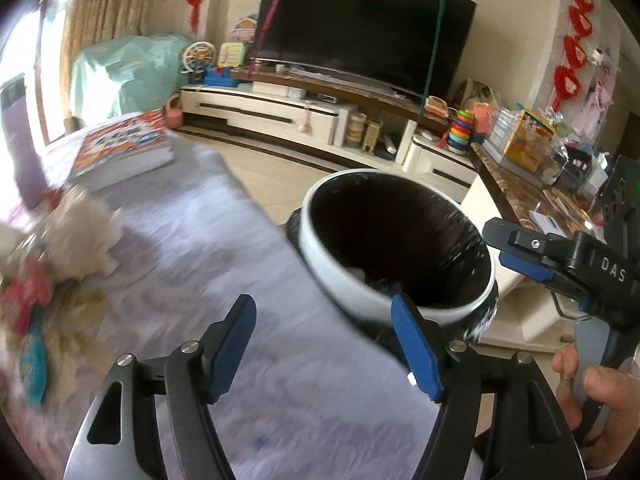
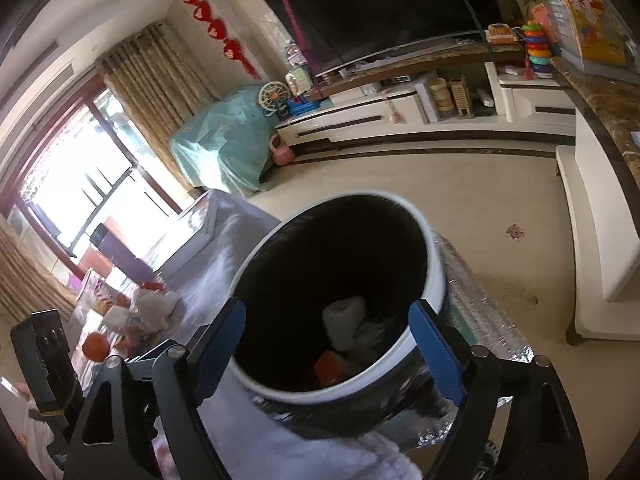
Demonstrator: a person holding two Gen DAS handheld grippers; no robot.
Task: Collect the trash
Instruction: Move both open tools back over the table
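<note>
bin depths dark, table litter blurred

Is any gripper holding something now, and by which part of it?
Nothing is held. The left gripper and the right gripper are both open with nothing between the fingers; the right one is over the bin.

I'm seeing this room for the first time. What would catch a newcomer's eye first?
The round trash bin with its white rim and black liner sits dead centre beside the cloth-covered table, with some trash already at its bottom. Behind it, the big dark television fills the far wall. At the table's left edge lies a heap of crumpled tissue and wrappers.
</note>
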